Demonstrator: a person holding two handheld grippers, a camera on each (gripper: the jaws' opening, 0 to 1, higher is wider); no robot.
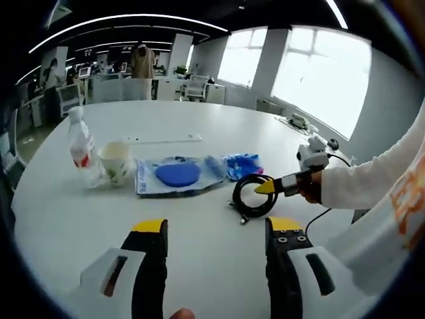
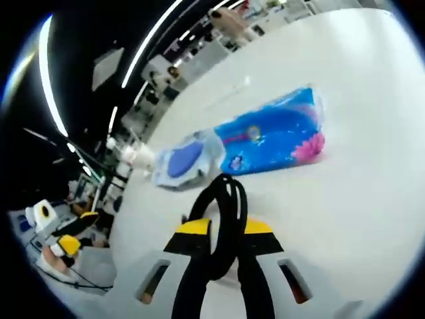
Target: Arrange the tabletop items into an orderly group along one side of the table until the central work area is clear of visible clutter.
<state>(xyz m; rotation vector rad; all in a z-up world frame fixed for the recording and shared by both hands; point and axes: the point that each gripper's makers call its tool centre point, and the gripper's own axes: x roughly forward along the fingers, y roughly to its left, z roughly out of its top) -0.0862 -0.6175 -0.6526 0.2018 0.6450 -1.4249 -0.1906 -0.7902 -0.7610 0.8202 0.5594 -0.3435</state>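
On the white table (image 1: pixel 199 116) stand a clear bottle (image 1: pixel 80 149) and a paper cup (image 1: pixel 116 161). Beside them lie a wipes pack with a blue lid (image 1: pixel 178 175) and a blue packet (image 1: pixel 243 165). My left gripper (image 1: pixel 217 226) is open over bare table, holding nothing. My right gripper (image 1: pixel 265 188) comes in from the right, shut on a black coiled cable (image 1: pixel 255 197). In the right gripper view the cable (image 2: pixel 226 199) loops up between my right gripper's (image 2: pixel 226 227) closed jaws, with the blue packet (image 2: pixel 272 136) and wipes pack (image 2: pixel 182 159) beyond. The left gripper (image 2: pixel 56 229) shows at far left.
A flat white strip (image 1: pixel 166 139) lies farther back on the table, and small items (image 1: pixel 299 121) sit near its far right edge. Office desks, chairs and a standing person (image 1: pixel 141 61) are beyond. Windows (image 1: pixel 319 73) line the right wall.
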